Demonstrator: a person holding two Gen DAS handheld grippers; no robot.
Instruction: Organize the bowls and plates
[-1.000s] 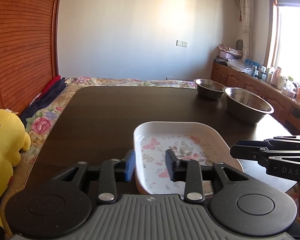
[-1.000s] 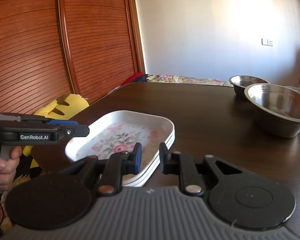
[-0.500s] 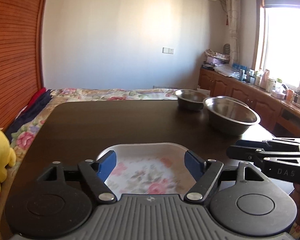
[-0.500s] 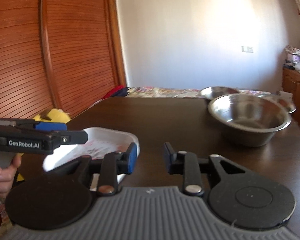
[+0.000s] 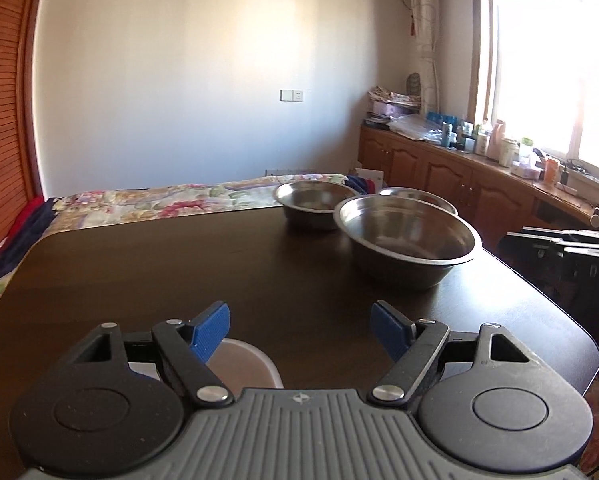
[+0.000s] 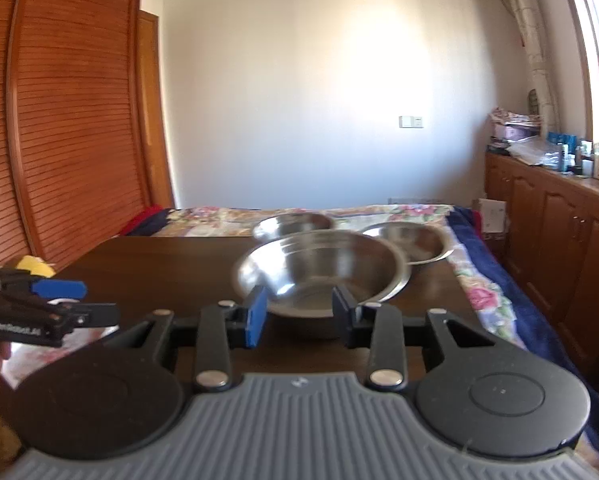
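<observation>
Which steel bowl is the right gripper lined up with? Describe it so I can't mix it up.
On the dark wooden table, three steel bowls cluster at the far right end. It is the nearest bowl, straight ahead of the right gripper: the widest, in front of the other two.

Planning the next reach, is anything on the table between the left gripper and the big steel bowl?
No. In the left wrist view, only bare dark table lies between the left gripper and the big bowl.

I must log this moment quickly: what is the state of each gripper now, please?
Left gripper: open wide, holding nothing, above the dark table.
Right gripper: open, holding nothing; the large steel bowl lies beyond its fingers.
</observation>
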